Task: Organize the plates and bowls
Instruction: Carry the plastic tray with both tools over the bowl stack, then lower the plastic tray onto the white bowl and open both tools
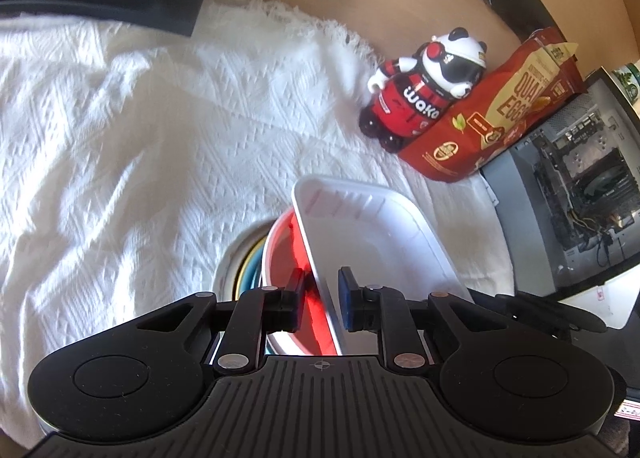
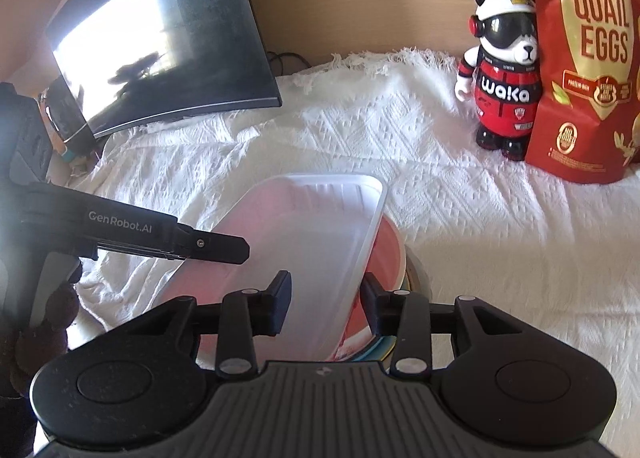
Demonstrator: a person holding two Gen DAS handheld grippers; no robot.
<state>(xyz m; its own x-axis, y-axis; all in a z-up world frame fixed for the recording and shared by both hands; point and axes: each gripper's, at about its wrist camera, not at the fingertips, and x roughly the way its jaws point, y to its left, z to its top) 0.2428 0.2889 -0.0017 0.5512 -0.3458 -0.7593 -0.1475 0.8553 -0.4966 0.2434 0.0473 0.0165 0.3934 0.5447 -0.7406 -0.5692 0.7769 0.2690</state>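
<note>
A white rectangular tray (image 1: 372,226) is held tilted over a stack of bowls by both grippers.

The tray's near rim is straddled by the left gripper (image 1: 322,300), pads slightly apart from it; its opposite edge lies between the right gripper (image 2: 326,304) jaws, standing apart. Beneath it a red bowl (image 1: 286,254) is nested on others upon the white cloth (image 1: 120,138). Farther back a panda figure (image 2: 502,86) is set beside a quail egg bag (image 2: 584,58).

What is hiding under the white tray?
Under the white tray sits a red bowl, and below that peek the rims of more stacked dishes, blue and yellowish. How many there are, and whether anything lies inside the red bowl, cannot be seen because the tray covers it.
</note>
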